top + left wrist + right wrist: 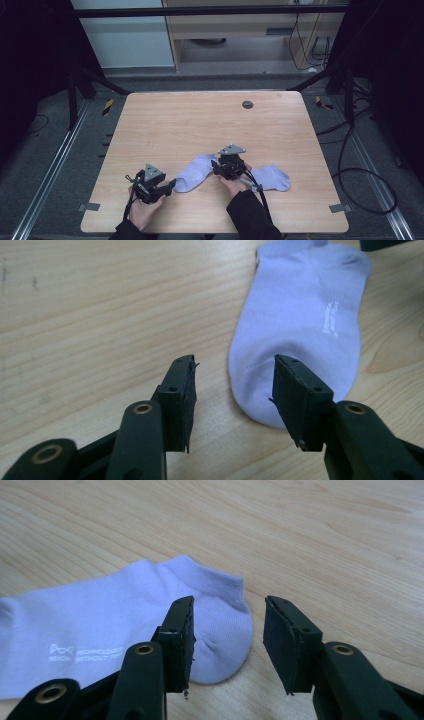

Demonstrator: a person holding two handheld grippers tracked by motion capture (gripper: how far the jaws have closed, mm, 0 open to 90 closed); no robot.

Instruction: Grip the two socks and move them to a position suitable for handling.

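Two lavender socks lay flat on the wooden table [165, 125], near its front edge. One sock [194, 173] was spread between the two grippers, and the other sock [272, 177] lay to the right of the right hand. The left gripper [167, 187] was held at the toe of the first sock, its jaws parted, with nothing clamped between them. The right gripper [222, 167] was held over the heel end of that sock, jaws likewise apart and gripping nothing.
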